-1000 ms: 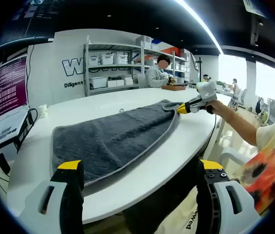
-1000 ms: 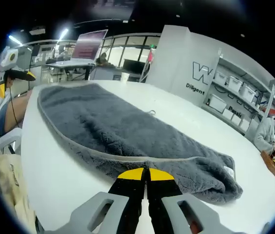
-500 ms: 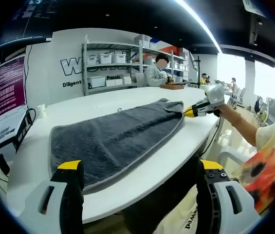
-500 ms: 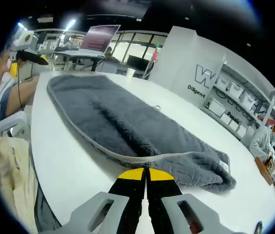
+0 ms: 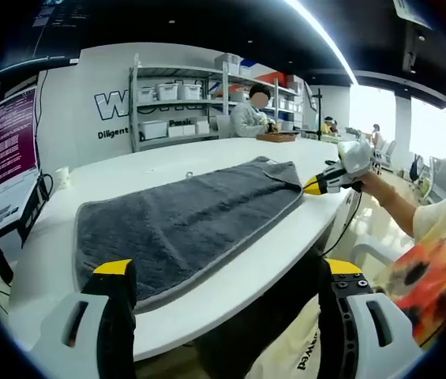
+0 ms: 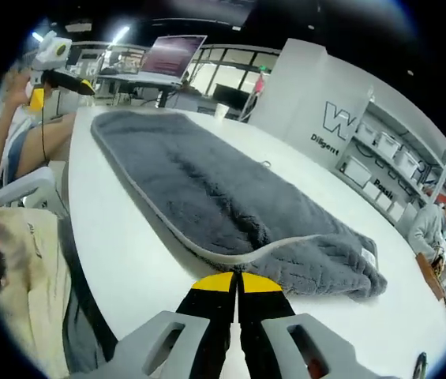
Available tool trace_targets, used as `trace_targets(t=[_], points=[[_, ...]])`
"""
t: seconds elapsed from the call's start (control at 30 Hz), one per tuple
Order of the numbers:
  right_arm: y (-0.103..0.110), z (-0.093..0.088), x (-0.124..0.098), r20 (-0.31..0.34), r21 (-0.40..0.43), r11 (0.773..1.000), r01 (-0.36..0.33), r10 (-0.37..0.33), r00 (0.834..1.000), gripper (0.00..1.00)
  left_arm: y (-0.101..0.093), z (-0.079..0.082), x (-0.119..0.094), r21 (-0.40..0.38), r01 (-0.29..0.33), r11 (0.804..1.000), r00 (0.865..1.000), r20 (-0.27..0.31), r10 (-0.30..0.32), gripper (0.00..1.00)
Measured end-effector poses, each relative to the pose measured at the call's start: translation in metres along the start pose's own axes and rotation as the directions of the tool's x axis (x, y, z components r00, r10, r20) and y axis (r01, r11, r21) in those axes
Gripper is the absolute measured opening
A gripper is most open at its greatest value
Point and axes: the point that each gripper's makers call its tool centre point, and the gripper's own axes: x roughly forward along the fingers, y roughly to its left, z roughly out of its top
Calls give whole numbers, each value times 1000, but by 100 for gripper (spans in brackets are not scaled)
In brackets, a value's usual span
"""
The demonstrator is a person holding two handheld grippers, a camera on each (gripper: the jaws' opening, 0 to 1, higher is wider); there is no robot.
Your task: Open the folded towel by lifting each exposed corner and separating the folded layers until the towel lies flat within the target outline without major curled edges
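A grey towel [image 5: 183, 225] lies lengthwise on the white table [image 5: 230, 276], still folded, one end bunched. The left hand-held gripper [image 5: 226, 276] is held open, the right hand-held gripper [image 6: 237, 283] closed on nothing. An exposed corner is to be lifted next.

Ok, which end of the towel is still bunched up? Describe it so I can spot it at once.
Start from the big white table with the long grey towel lying on it. Follow the towel to the end nearest the right gripper, whose jaws are shut. There the fabric piles into a thick rumpled fold with a small white label, unlike the flat far end.
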Motion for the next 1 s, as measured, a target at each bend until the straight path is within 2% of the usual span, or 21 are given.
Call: trace_targets(t=[0.07,0.5,0.73,0.87,1.0], points=[[6,-1,-4,-6,-17,1000,-6,6,1000,0,0,0,0,1,1,1000,1000,-1,-1,94],[11,-10,-4,-34,-40,999,-16,14,999,0,0,-2,0,3,7,1000,1000,-10,-7,94],[12,1,-12,-1,-52,999,4,-4,1000,0,-1,-1,0,7,12,1000,1000,-7,-12,94],[18,10,-16,14,-61,998,-11,12,1000,11,-4,1,0,11,23,1000,1000,-2,-23,95],[35,29,-18,61,-80,995,-62,67,996,10,-5,0,0,10,25,1000,1000,-3,-25,95]])
